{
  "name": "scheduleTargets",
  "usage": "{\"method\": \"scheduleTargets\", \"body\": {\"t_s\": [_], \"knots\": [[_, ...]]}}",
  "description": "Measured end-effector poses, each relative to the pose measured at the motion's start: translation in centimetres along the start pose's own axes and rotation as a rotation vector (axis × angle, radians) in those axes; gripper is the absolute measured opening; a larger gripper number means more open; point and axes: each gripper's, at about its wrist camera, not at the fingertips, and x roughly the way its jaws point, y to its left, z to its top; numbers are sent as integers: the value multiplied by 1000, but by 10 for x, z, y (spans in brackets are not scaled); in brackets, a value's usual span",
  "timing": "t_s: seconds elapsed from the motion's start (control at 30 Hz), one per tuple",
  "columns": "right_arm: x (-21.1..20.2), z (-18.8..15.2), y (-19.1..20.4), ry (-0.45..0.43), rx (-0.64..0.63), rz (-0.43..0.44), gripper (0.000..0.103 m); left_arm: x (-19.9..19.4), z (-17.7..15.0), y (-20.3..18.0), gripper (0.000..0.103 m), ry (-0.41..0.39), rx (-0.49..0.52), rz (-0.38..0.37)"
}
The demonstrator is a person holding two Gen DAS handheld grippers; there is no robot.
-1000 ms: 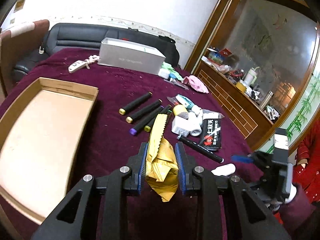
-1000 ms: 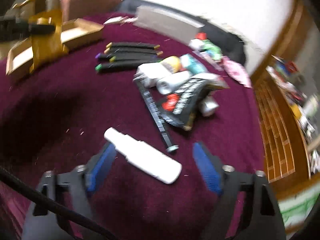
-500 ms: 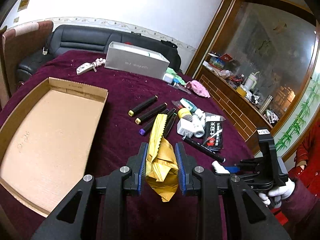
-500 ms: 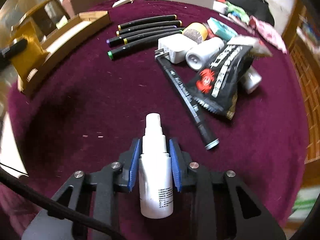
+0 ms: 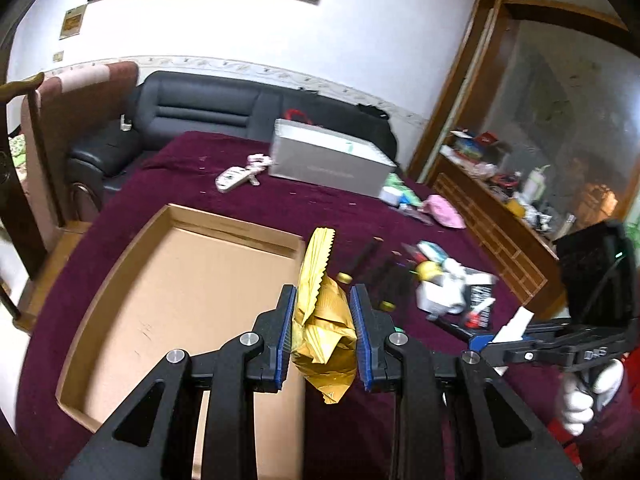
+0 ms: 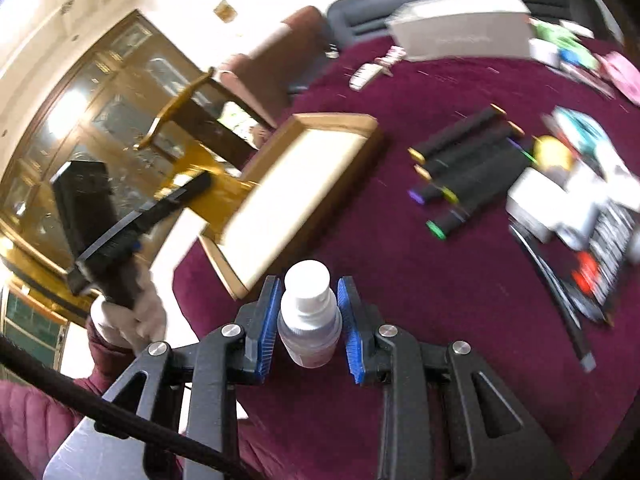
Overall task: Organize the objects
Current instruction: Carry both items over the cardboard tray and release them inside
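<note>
My left gripper [image 5: 322, 324] is shut on a crumpled gold foil packet [image 5: 323, 320] and holds it in the air above the near right edge of the shallow cardboard tray [image 5: 120, 280]. My right gripper [image 6: 308, 320] is shut on a small white spray bottle [image 6: 309, 320], lifted off the cloth, nozzle end pointing toward the tray [image 6: 372, 124]. In the left wrist view the right gripper [image 5: 496, 338] shows at the right with the bottle's white end [image 5: 516, 322]. In the right wrist view the left gripper [image 6: 180, 196] shows at the left with the gold packet [image 6: 208, 196].
Several black markers [image 6: 468, 160] lie on the maroon tablecloth [image 6: 420, 280] beside a pile of small items: a white adapter [image 6: 532, 200], a black snack packet [image 6: 608, 248], a yellow ball [image 6: 554, 152]. A grey box [image 5: 328, 160] and a white remote [image 5: 234, 176] lie farther back.
The left gripper has carried the gold packet left and up toward the tray. The right gripper has lifted the spray bottle off the cloth and swung left toward the tray.
</note>
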Motion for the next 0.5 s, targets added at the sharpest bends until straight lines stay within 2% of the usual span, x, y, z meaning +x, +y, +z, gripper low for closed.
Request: {"method": "scheduleTargets", "body": {"t_s": [0.23, 0.4, 0.5], "knots": [[89, 66, 22, 63, -8, -22, 27, 62, 16, 57, 23, 108, -84, 60], [146, 97, 4, 116, 38, -124, 27, 102, 20, 85, 23, 177, -133, 64], [164, 109, -8, 126, 65, -178, 27, 123, 27, 91, 23, 202, -144, 63]]}}
